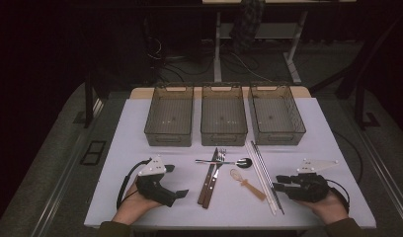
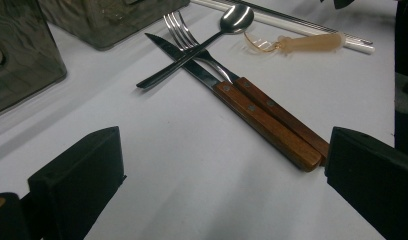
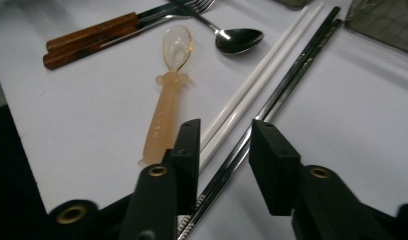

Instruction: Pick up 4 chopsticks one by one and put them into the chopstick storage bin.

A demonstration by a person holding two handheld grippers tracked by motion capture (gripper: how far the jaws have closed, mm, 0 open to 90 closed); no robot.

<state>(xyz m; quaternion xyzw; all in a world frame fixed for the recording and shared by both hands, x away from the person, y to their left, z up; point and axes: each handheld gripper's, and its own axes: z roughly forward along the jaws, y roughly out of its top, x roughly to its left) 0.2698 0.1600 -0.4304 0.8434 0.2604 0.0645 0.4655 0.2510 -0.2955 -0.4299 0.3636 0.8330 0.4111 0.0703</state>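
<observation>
Two metal chopsticks (image 3: 287,85) lie on the bench just right of the white chopsticks (image 3: 257,80), and your right gripper (image 3: 224,145) straddles their near ends, fingers (image 3: 189,150) narrowed but not yet pressing, so nothing is grasped. Left of the chopsticks lie a plastic spoon (image 3: 167,100), metal spoon (image 1: 243,162), knife (image 2: 242,100) and fork (image 2: 192,42). Your left gripper (image 2: 219,165) rests released beyond them, probably awaiting sorting into the three bins (image 1: 223,136).

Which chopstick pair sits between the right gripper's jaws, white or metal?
The metal pair: the dark, shiny sticks run up through the gap between the right gripper jaws. The white chopsticks lie just outside the left jaw, beside the translucent orange spoon.
</observation>
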